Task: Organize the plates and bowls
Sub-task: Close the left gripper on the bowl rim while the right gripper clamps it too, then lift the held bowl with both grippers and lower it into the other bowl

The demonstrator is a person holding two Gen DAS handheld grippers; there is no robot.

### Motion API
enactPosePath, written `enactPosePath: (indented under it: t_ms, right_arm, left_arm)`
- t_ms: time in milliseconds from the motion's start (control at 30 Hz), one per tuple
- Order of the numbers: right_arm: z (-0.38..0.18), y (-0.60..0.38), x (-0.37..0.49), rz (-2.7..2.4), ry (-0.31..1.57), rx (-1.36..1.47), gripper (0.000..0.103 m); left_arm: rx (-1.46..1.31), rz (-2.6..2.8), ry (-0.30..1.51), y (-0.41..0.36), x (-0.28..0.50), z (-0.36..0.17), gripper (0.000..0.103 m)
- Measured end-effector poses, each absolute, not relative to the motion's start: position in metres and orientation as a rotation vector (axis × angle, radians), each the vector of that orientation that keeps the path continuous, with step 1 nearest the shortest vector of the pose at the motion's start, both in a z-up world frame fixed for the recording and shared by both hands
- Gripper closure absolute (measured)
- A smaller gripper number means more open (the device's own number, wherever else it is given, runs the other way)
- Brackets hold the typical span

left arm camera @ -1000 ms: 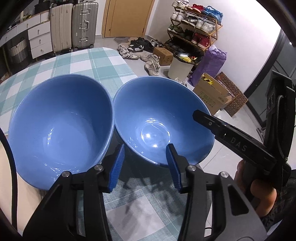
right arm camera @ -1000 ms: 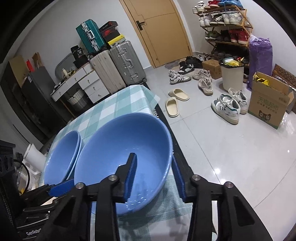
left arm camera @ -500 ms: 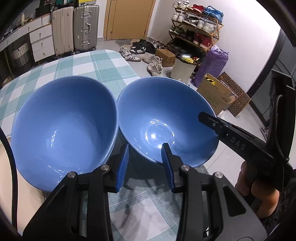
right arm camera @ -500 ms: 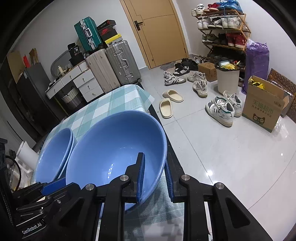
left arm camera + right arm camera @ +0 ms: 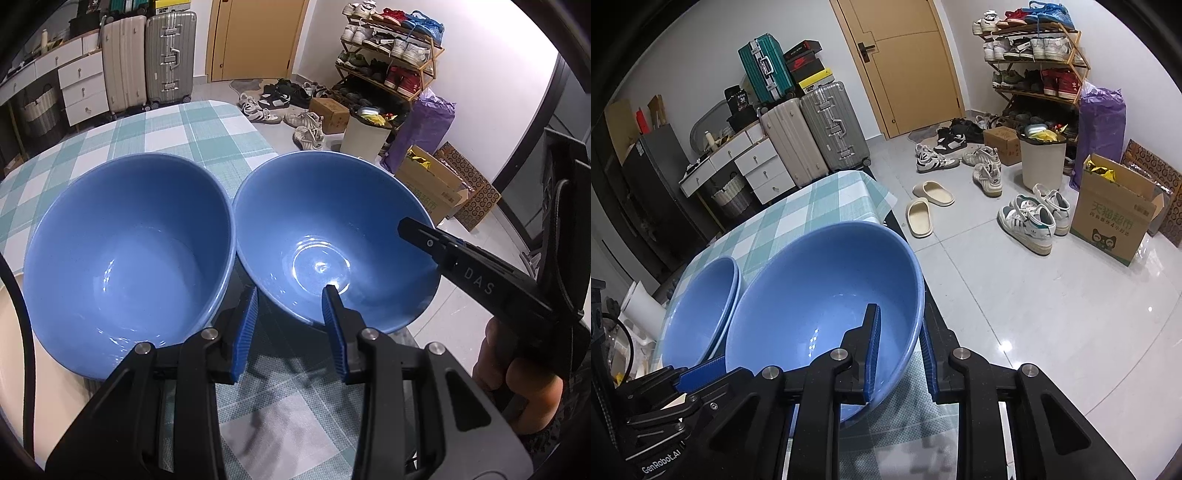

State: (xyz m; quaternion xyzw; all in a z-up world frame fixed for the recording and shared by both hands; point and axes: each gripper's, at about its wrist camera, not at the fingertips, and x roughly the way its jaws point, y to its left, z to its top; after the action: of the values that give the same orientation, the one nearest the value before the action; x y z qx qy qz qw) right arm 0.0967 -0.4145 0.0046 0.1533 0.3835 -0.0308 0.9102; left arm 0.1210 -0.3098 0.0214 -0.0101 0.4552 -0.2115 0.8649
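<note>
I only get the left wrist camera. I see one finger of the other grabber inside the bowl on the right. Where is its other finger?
Observer: The right gripper has its other finger outside the wall of the right bowl. Its jaws have just been closing, and the pads pinch the rim between them.
Operator: Is the left bowl just one bowl?
Observer: In the right wrist view the left bowl shows a double rim, so it looks like two nested bowls.
Operator: Is anything on the floor behind the bowls?
Observer: Two beige slippers lie there, close together.
</note>
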Motion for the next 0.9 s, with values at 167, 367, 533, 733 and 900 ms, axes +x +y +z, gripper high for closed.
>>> enactPosePath:
  t_ms: [167, 367, 533, 733, 900]
  right_arm:
    - [0.007, -0.415, 0.094, -0.065, 0.786, 0.316, 0.081]
    - [0.012, -0.414, 0.092, -0.074, 0.777, 0.315, 0.081]
    - [0.019, -0.414, 0.087, -0.076, 0.756, 0.312, 0.081]
    - [0.033, -0.412, 0.079, -0.077, 0.723, 0.307, 0.081]
    - [0.045, -0.41, 0.072, -0.082, 0.691, 0.299, 0.081]
  left_arm:
    - [-0.015, -0.448, 0.946, -0.31, 0.12, 0.024, 0.07]
    - [-0.003, -0.449, 0.931, -0.31, 0.116, 0.027, 0.07]
    - [-0.002, -0.457, 0.918, -0.309, 0.112, 0.034, 0.07]
    - [-0.002, -0.467, 0.899, -0.307, 0.108, 0.043, 0.07]
    - [-0.01, -0.478, 0.871, -0.305, 0.102, 0.057, 0.07]
